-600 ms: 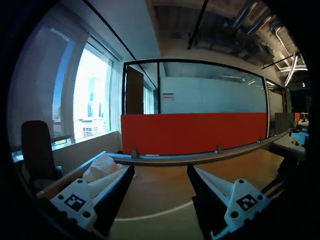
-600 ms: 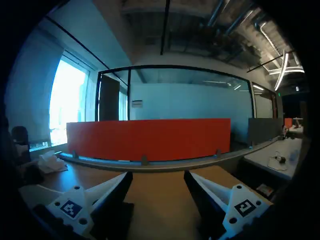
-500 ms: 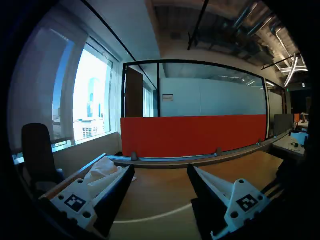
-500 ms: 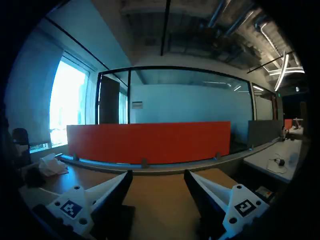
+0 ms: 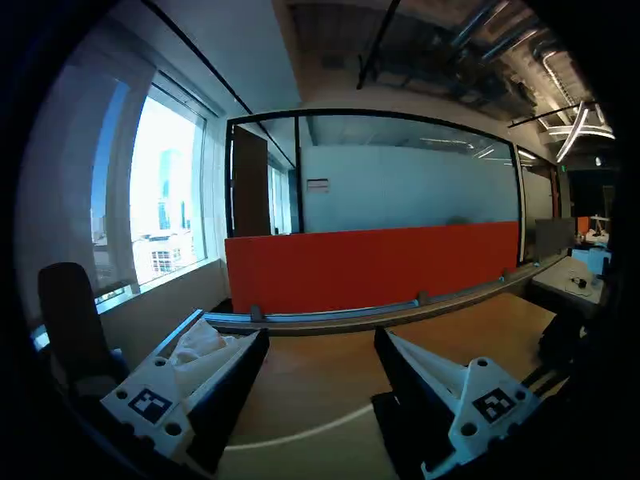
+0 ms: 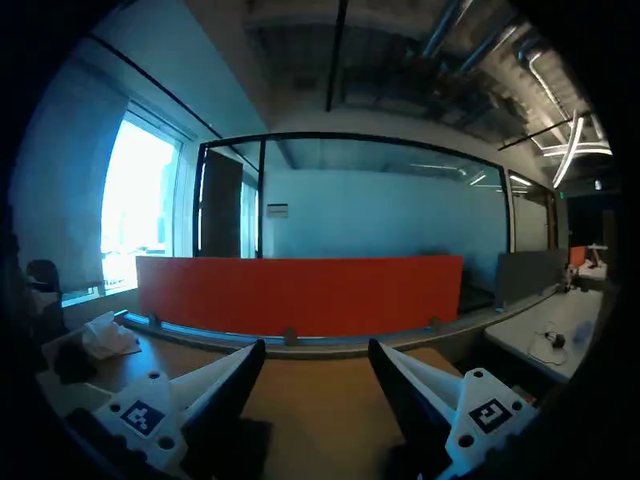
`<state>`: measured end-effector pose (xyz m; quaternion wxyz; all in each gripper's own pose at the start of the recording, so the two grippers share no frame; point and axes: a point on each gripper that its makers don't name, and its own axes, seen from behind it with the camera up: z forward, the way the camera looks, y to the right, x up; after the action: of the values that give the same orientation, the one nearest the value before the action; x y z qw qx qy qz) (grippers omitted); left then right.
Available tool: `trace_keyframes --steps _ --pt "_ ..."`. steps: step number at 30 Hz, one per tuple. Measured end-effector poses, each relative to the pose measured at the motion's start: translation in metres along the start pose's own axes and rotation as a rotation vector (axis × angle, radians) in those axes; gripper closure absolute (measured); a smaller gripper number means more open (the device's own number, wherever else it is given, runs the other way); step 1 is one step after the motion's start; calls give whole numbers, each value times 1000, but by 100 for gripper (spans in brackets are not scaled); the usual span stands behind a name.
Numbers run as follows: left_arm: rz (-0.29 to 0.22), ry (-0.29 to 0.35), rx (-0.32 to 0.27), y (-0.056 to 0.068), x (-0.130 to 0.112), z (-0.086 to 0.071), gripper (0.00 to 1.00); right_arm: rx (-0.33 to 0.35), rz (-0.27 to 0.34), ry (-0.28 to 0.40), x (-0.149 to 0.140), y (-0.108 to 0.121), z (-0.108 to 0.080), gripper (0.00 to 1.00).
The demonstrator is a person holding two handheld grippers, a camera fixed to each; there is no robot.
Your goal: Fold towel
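At far-left corner of table point(image 5: 480, 320): towel point(image 5: 196, 340) bunched, untouched.
Both left tool point(image 5: 320, 376) and right tool point(image 6: 316, 380) spread wide, empty, aimed past it. Risk: a blind sideways reach pinches one loose layer and drags the heap over the left edge.

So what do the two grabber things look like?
They look alike. The left gripper and the right gripper each have two pointed, wedge-shaped white plastic fingers with black inner sides. Every finger carries a small square black-and-white marker and a few round holes near its wide end.
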<state>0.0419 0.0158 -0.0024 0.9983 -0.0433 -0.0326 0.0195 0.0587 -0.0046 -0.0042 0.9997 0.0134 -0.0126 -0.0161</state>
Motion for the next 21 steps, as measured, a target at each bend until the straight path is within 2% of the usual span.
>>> trace_keyframes --steps 5,9,15,21 --pt "7 -38 -67 14 -5 2 2 60 -68 -33 -3 -11 2 1" --pt "29 -66 -119 25 -8 3 2 137 -113 -79 -9 -30 4 1" --pt "52 -97 -192 40 -14 3 2 253 -98 -143 -16 -54 4 1" --pt "68 -139 -244 48 -28 3 2 325 -117 -203 -35 -65 0 1"
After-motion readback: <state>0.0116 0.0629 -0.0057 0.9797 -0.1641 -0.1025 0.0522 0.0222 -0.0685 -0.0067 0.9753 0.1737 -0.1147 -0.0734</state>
